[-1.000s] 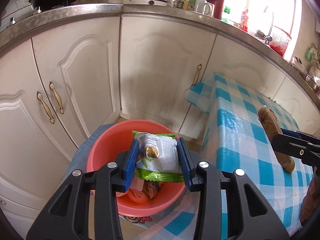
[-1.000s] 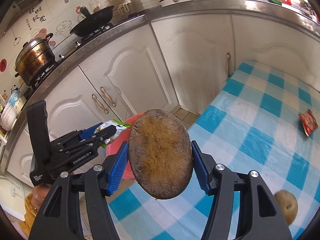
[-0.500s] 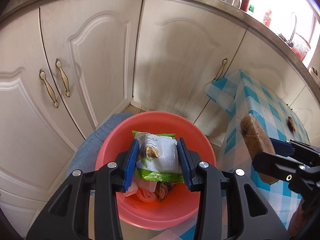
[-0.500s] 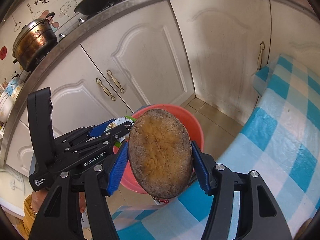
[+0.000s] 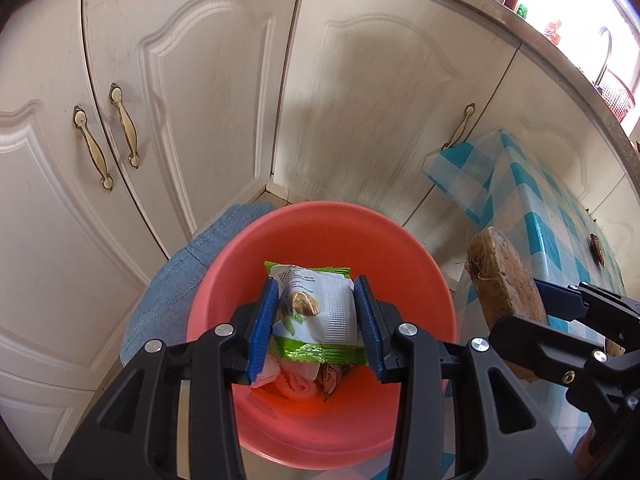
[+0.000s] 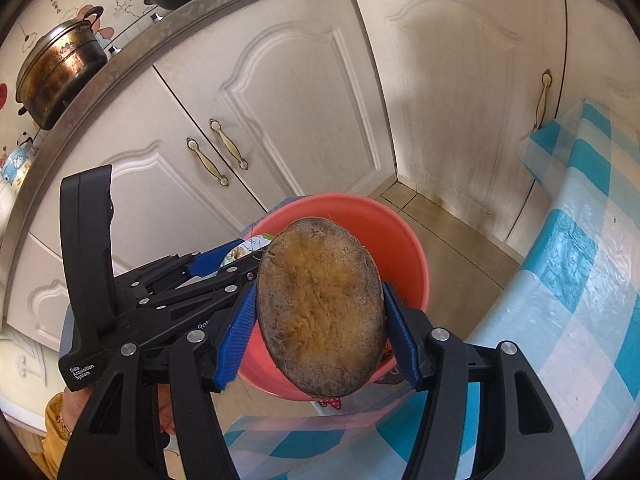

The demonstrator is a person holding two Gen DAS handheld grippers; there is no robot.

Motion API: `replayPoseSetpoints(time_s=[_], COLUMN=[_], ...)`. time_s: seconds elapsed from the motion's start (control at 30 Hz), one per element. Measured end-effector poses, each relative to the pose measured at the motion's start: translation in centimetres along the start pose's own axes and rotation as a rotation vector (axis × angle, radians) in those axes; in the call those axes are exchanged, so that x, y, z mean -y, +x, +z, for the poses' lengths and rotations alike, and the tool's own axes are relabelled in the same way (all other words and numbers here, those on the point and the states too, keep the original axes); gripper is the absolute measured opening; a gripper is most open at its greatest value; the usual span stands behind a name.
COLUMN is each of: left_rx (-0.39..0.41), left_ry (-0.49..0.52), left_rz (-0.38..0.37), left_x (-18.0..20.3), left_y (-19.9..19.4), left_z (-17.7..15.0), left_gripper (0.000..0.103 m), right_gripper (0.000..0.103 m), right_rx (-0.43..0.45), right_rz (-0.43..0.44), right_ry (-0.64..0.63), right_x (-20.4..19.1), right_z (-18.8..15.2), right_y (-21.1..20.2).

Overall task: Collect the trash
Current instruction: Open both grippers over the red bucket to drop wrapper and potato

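Note:
My left gripper (image 5: 316, 326) is shut on a white and green snack wrapper (image 5: 318, 312), held right above the open mouth of a salmon-red bin (image 5: 360, 236). Crumpled trash lies at the bin's bottom. My right gripper (image 6: 320, 320) is shut on a flat brown oval slice of dirty vegetable (image 6: 320, 316), hanging over the near rim of the same red bin (image 6: 396, 240). In the left wrist view that brown slice (image 5: 504, 292) and the right gripper sit just right of the bin. In the right wrist view the left gripper (image 6: 224, 264) reaches in from the left.
White cabinet doors (image 5: 192, 92) with brass handles stand close behind the bin. A table with a blue checked cloth (image 6: 580, 280) lies to the right, with a small red scrap (image 5: 597, 246) on it. A blue fabric (image 5: 188, 272) lies left of the bin. A pot (image 6: 60, 68) stands on the counter.
Both grippers have moved toward the cabinets and downward, from over the table to over the red bin. Each still holds its piece of trash.

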State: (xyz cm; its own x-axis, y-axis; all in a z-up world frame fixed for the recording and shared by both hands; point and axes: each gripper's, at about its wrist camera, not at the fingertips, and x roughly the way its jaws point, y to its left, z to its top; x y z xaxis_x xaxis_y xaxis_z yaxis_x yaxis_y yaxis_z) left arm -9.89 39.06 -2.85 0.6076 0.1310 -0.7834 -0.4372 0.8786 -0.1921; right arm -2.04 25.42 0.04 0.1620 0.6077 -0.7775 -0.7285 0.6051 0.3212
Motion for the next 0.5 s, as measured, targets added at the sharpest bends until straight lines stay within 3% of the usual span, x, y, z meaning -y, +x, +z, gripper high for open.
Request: replayPoseSetpoints(time_s=[0.07, 0.13, 0.23, 0.3, 0.5], left_rx=[-0.009, -0.042, -0.039, -0.015, 0.069], left_ry=[-0.01, -0.046, -0.097, -0.13, -0.161], left_rz=[-0.005, -0.003, 0.048, 0.031, 0.003], left_x=[-0.4, -1.2, -2.3, -2.8, -2.8], left_y=[0.6, 1.6, 1.9, 1.2, -1.5], left_z=[0.0, -0.1, -0.5, -0.8, -1.0], left_gripper=[0.044, 0.078, 0.083, 0.087, 0.09], right_gripper=[0.069, 0.083, 0.083, 0.088, 0.089], right_rx=[-0.007, 0.006, 0.053, 0.102, 0.221], right_rz=[0.005, 0.003, 0.008, -0.005, -0.053], right_ry=[0.004, 0.031, 0.065, 0.083, 0.142], right_x=[0.0, 0.3, 0.9, 1.5, 3.5], right_z=[0.1, 0.3, 0.2, -0.1, -1.2], right_y=[0.4, 0.2, -1.2, -2.8, -7.8])
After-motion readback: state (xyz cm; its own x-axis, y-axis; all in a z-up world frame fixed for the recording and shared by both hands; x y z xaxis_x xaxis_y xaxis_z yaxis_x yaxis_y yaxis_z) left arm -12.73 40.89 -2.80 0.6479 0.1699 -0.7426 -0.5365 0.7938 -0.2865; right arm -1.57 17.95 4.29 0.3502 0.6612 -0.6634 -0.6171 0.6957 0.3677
